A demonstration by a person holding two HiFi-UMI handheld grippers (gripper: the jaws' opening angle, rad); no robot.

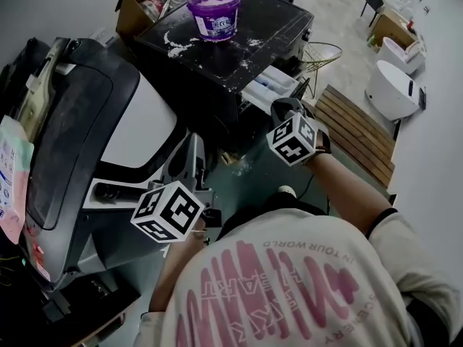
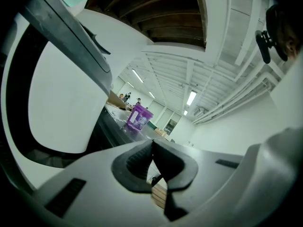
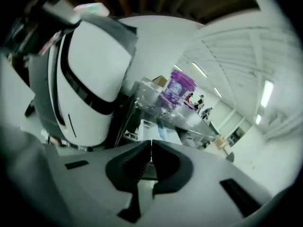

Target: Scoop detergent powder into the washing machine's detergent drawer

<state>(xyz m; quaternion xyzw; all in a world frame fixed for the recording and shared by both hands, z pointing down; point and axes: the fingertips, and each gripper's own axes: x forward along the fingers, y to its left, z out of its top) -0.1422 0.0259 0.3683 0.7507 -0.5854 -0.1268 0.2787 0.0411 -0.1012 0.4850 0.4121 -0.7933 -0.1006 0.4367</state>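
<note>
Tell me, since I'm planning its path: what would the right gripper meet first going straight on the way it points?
Probably the open detergent drawer, just beyond the shut right gripper, though depth is unclear.

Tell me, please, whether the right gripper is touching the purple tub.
Apart. The head view shows the purple tub on the machine top, with the right gripper well below it.

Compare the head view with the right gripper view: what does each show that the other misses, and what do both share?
Only the head view shows the person's pink-printed shirt and the wooden slatted board. Only the right gripper view shows the right gripper with its jaws shut on nothing, and the ceiling lights. Both show the purple powder tub on the black machine top and the open detergent drawer.
</note>
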